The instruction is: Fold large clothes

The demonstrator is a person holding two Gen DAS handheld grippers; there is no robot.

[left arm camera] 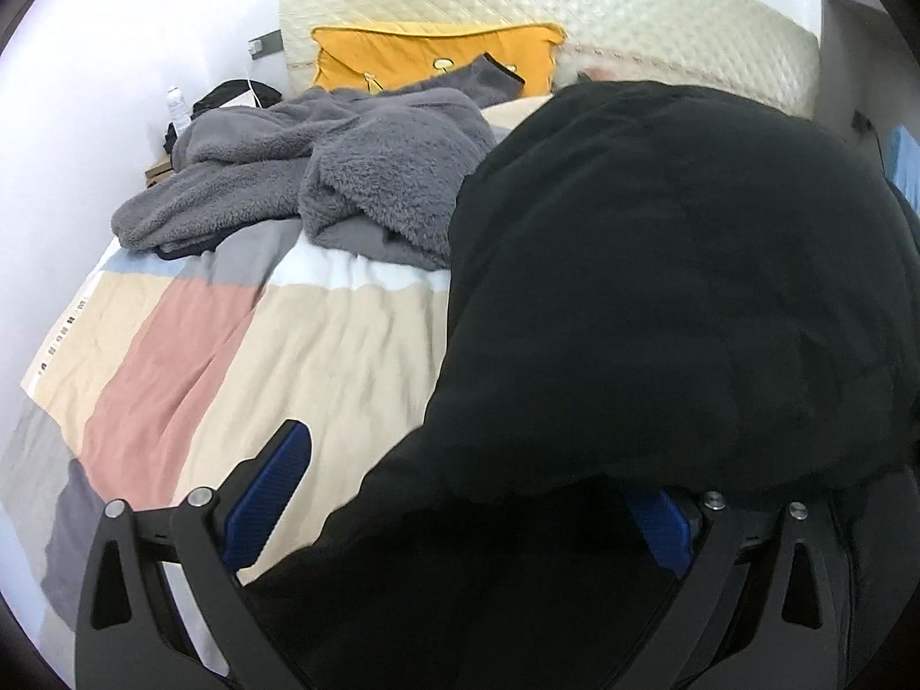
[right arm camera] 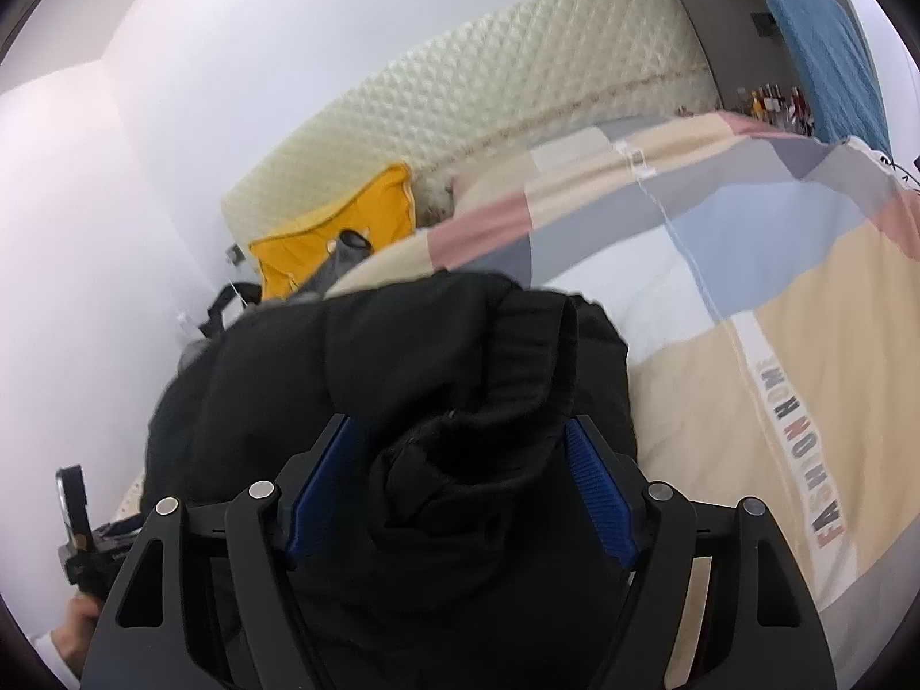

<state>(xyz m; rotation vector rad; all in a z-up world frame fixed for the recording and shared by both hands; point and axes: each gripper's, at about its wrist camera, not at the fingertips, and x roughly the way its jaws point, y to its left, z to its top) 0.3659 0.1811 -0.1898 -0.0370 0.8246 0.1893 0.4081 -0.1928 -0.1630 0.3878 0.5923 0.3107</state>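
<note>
A large black garment (left arm camera: 661, 299) lies bunched on the bed and fills the right of the left wrist view. My left gripper (left arm camera: 460, 489) stands wide open; the black cloth drapes over its right finger and lies between the jaws, while its left finger (left arm camera: 270, 494) shows bare over the bedspread. In the right wrist view the same black garment (right arm camera: 402, 356) is piled in front, with a ribbed cuff (right arm camera: 535, 339) on top. My right gripper (right arm camera: 460, 489) has its jaws wide apart with a thick wad of the black cloth between the blue pads.
A grey fleece garment (left arm camera: 299, 172) lies crumpled at the far left of the bed. A yellow pillow (left arm camera: 431, 57) leans on the cream quilted headboard (left arm camera: 575, 11). The patchwork bedspread (right arm camera: 747, 299) covers the bed. A bottle (left arm camera: 177, 106) stands by the wall. A blue cloth (right arm camera: 828, 57) hangs at right.
</note>
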